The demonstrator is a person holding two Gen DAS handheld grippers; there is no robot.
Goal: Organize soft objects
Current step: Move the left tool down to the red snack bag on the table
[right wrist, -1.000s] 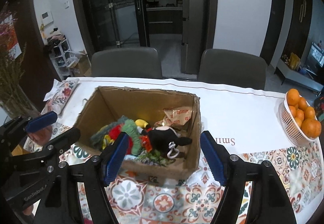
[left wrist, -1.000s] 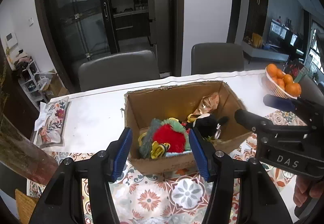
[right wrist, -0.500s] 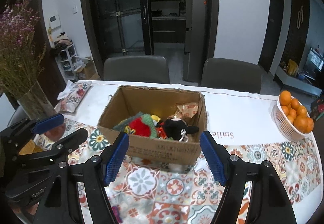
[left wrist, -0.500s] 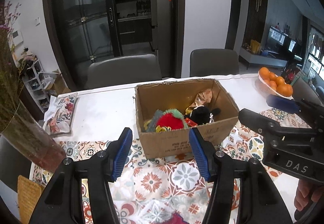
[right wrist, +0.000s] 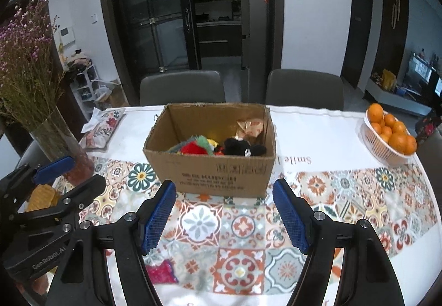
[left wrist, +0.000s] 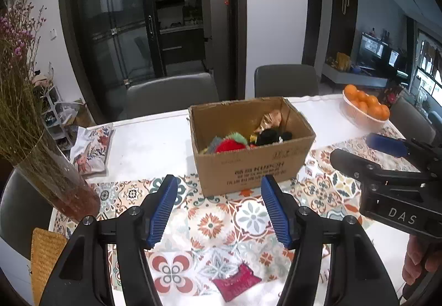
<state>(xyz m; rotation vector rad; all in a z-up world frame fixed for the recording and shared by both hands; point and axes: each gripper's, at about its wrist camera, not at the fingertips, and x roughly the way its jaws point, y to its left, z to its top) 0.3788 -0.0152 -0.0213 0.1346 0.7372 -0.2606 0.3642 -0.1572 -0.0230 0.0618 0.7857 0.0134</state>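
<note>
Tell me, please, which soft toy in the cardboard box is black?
The black plush, at the right of the pile, beside the red one in the cardboard box.

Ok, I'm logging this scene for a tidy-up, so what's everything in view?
cardboard box: one, brown, table centre, open
soft toys: several, red, green, black, inside box
red item: one, near table edge
basket of oranges: one, white, table right
vase: one, glass, dried flowers, table left
floral pouch: one, far left
chairs: two, grey, behind table
left gripper: blue pads, opening, nothing between
right gripper: blue pads, open, empty
</note>
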